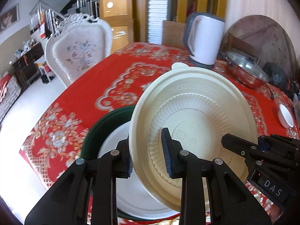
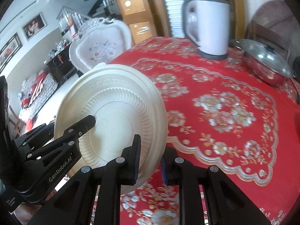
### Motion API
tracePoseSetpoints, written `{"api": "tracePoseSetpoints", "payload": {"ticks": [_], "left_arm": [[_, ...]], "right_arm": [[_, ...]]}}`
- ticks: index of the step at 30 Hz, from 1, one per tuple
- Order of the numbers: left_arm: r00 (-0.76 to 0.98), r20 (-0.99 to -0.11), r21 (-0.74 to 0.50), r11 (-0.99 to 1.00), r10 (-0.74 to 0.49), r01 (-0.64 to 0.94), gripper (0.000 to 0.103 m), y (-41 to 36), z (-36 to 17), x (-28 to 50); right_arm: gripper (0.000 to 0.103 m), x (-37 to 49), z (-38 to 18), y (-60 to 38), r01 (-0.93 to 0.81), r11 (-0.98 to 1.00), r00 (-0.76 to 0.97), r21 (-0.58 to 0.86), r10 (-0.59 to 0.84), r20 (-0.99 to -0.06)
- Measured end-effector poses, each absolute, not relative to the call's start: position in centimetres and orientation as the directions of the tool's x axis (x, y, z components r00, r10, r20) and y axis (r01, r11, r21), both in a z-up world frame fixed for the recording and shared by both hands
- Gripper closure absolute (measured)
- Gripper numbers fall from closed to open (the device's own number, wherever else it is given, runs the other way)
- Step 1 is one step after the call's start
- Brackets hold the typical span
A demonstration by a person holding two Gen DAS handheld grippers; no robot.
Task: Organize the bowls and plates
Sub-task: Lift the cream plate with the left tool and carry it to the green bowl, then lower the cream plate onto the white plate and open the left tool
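A cream plastic bowl (image 1: 196,103) with a ribbed wall hangs tilted above the red tablecloth, held from two sides. My left gripper (image 1: 148,155) is shut on its near rim, one blue pad inside the bowl and one outside. My right gripper (image 2: 150,161) is shut on the opposite rim of the same cream bowl (image 2: 112,97). Each gripper shows in the other's view: the right gripper (image 1: 243,142) at the right edge, the left gripper (image 2: 69,123) at the lower left. Under the bowl lies a dark green plate (image 1: 105,123) with a white plate (image 1: 116,144) on it.
A white electric kettle (image 2: 208,28) stands at the back of the table, beside a steel pan with a glass lid (image 2: 266,61). A small white dish (image 1: 286,116) lies at the right. A white ornate chair (image 1: 78,48) stands at the table's far left edge.
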State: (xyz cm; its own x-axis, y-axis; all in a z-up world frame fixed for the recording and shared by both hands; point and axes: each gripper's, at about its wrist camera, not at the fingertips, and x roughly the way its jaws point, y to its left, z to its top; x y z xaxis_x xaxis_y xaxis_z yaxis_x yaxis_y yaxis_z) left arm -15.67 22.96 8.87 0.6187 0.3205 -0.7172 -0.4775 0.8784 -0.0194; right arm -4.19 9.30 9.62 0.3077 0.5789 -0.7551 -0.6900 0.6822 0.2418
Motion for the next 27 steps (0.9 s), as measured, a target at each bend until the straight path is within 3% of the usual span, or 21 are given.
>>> {"api": "tracePoseSetpoints", "payload": {"ticks": [14,27], "left_arm": [[0.561,-0.763,-0.019,0.857,0.320,-0.514,0.077,26.5,5.9,-17.7],[0.577,-0.749,-0.020,0.860,0.325,-0.510,0.077,26.4,6.4,-18.4]], "right_arm": [[0.082,-6.6,7.5,14.5,-0.745,0.640,0.254,0.185,0.530,-0.809],[0.082,-7.1,7.9,14.7,-0.748,0.646,0.270,0.156,0.511,-0.816]]}}
